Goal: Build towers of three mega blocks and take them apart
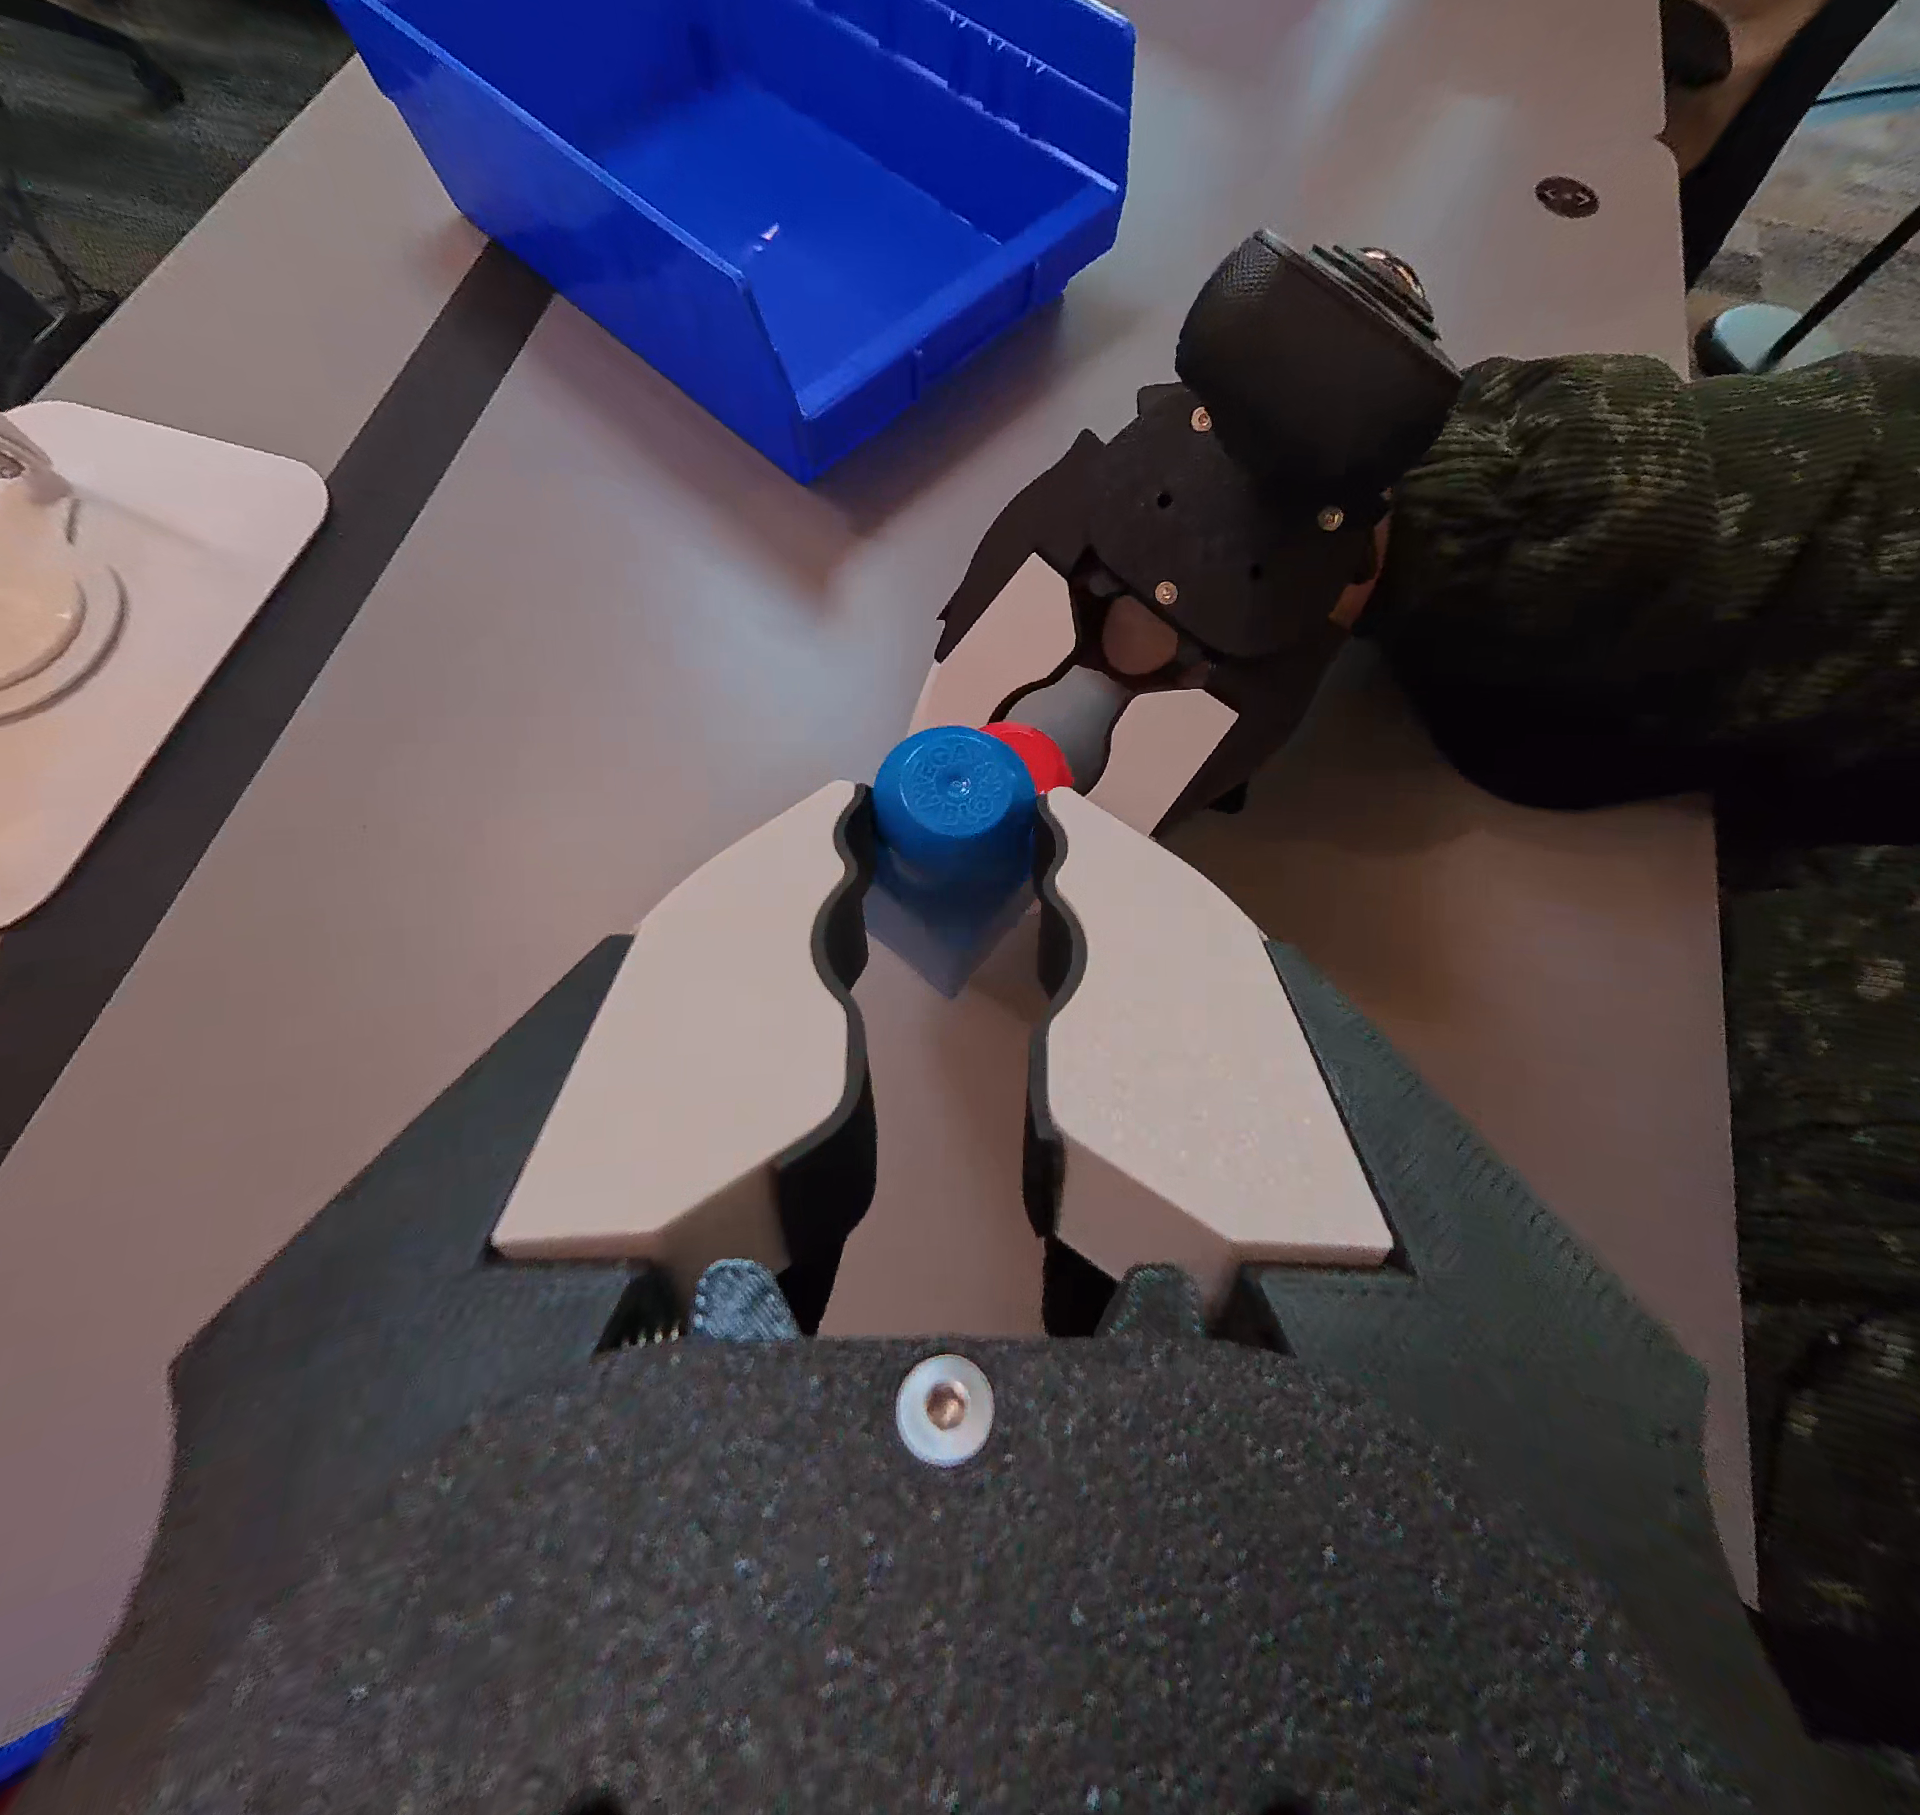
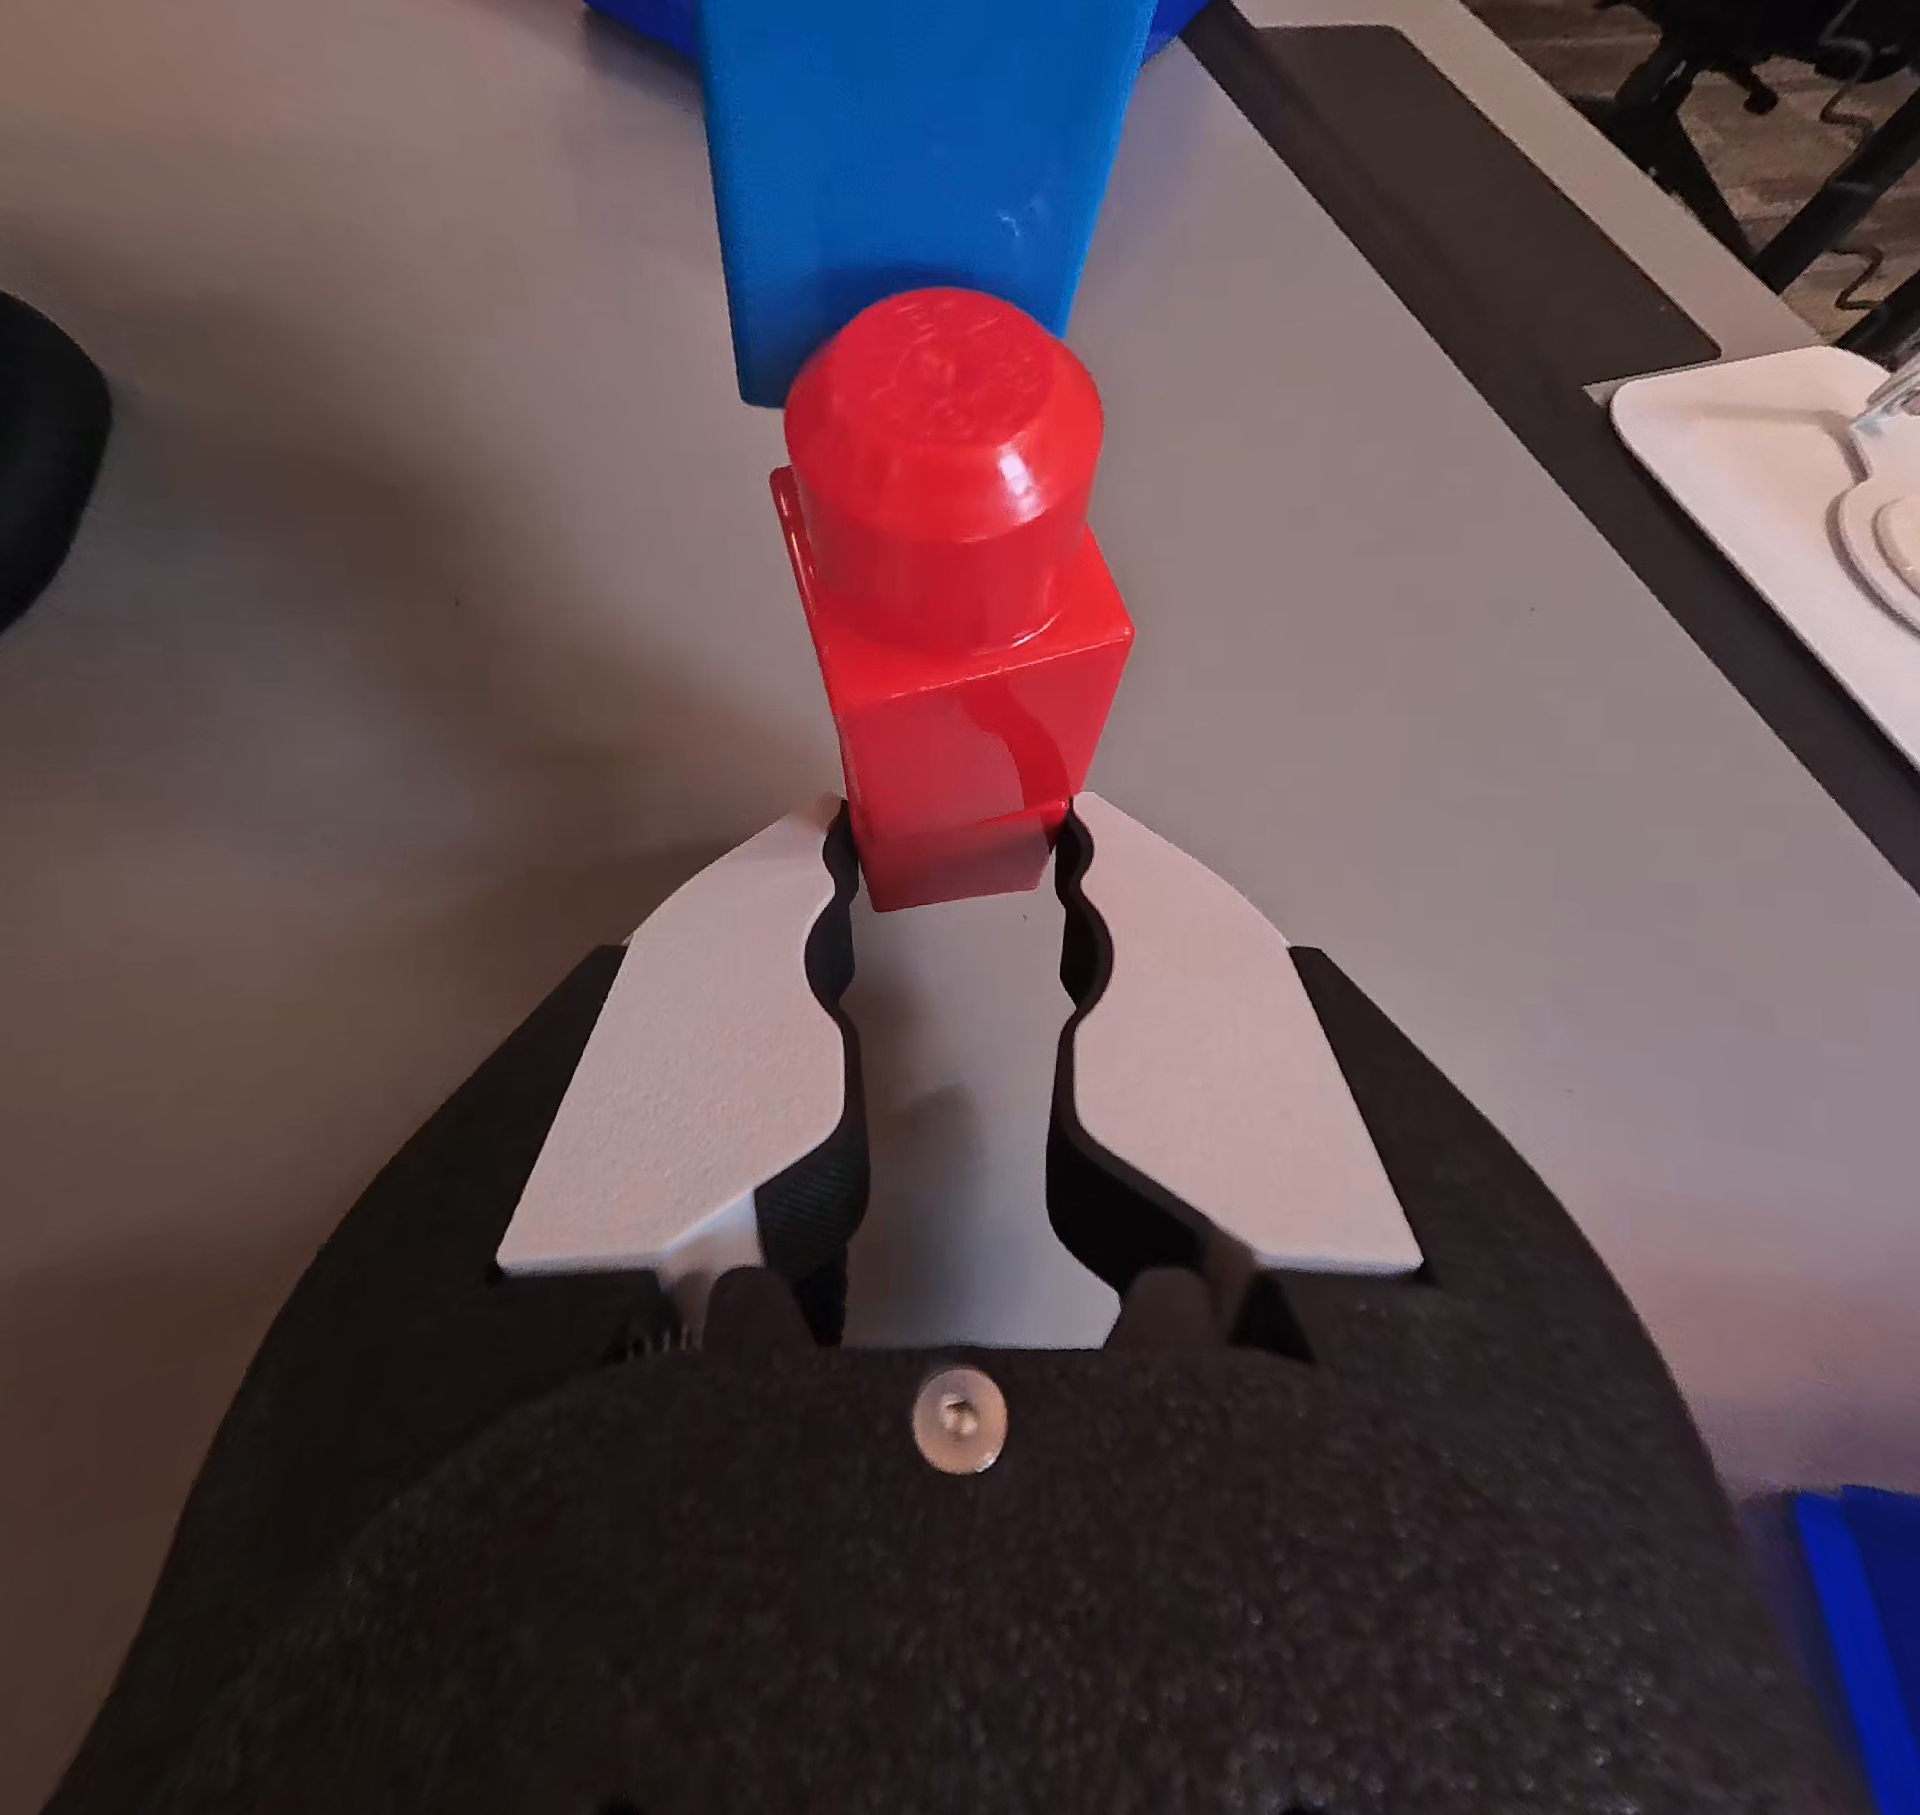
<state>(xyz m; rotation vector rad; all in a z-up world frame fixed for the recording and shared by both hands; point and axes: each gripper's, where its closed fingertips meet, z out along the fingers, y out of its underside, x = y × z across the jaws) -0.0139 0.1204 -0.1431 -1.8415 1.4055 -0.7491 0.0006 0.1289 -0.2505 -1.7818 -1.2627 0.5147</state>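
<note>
Two hand-held grippers meet over a grey table [image 1: 582, 622], each pinching one toy block. The left hand-held gripper [image 1: 951, 820] has its pale fingers [image 1: 727, 986] pressed against the sides of a blue block [image 1: 951, 856], gripping it just below its round stud. The stud points up toward the left wrist camera.

The right hand-held gripper [image 2: 956, 830] pinches the lower end of a red block [image 2: 961, 695] between its fingertips. The red block's round stud points away from that gripper, toward the blue block [image 2: 914, 134]. From the right wrist view the red stud overlaps the blue block's lower edge, so the two look touching or nearly so; whether they are joined cannot be told. In the left wrist view only a sliver of the red block [image 1: 1029, 752] shows, just behind the blue stud.

The right hand-held gripper [image 1: 1101, 726] reaches in from the right side, held by a person in a dark green sleeve [image 1: 1610, 570] that rests on the table.

A blue plastic bin [image 1: 540, 155], open at the top, stands on the table beyond the blocks. A pale mat [image 1: 187, 560] lies near the table's left edge.
</note>
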